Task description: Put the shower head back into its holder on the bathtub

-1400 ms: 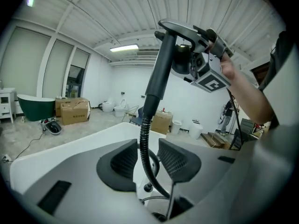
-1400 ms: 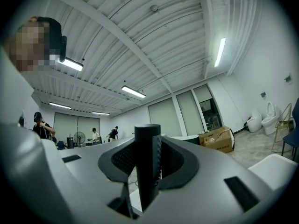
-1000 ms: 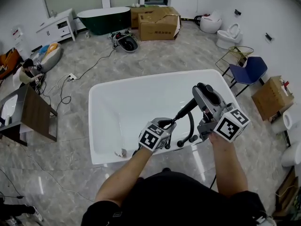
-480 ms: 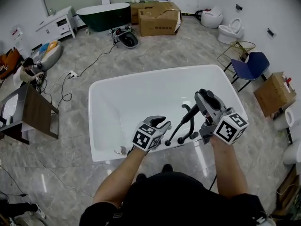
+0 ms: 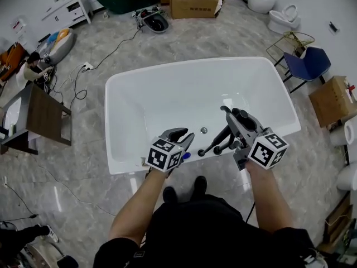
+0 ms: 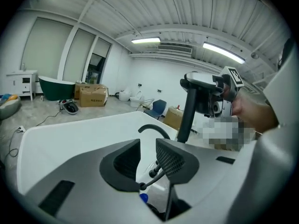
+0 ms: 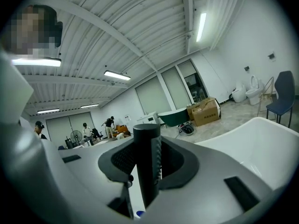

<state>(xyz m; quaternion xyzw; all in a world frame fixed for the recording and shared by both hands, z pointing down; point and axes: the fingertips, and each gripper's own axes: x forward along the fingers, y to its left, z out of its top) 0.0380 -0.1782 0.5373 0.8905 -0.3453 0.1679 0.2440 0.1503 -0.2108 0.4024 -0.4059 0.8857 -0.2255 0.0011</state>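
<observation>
The white bathtub [image 5: 184, 72] fills the middle of the head view. My right gripper [image 5: 234, 123] is shut on the black stick-shaped shower head [image 5: 216, 141], which slants down to the left toward the black fittings [image 5: 223, 148] on the tub's near rim. In the right gripper view its handle [image 7: 147, 162] stands upright between the pads. My left gripper [image 5: 181, 135] hovers over the near rim to the left of the shower head. Its jaws have just been opening and nothing lies between them [image 6: 147, 155]. The left gripper view shows the shower head [image 6: 188, 107] and a curved black spout [image 6: 152, 129].
A small blue part [image 5: 186, 156] sits on the rim under the left gripper. A brown table [image 5: 42, 124] stands left of the tub and a blue chair [image 5: 309, 63] at the right. Cardboard boxes [image 5: 195, 1], toilets [image 5: 281, 18] and floor cables [image 5: 83, 85] lie beyond.
The left gripper let go of the shower head's lower end, opened and drew left and down to the near rim. The right gripper lowered the shower head toward the rim fittings.
</observation>
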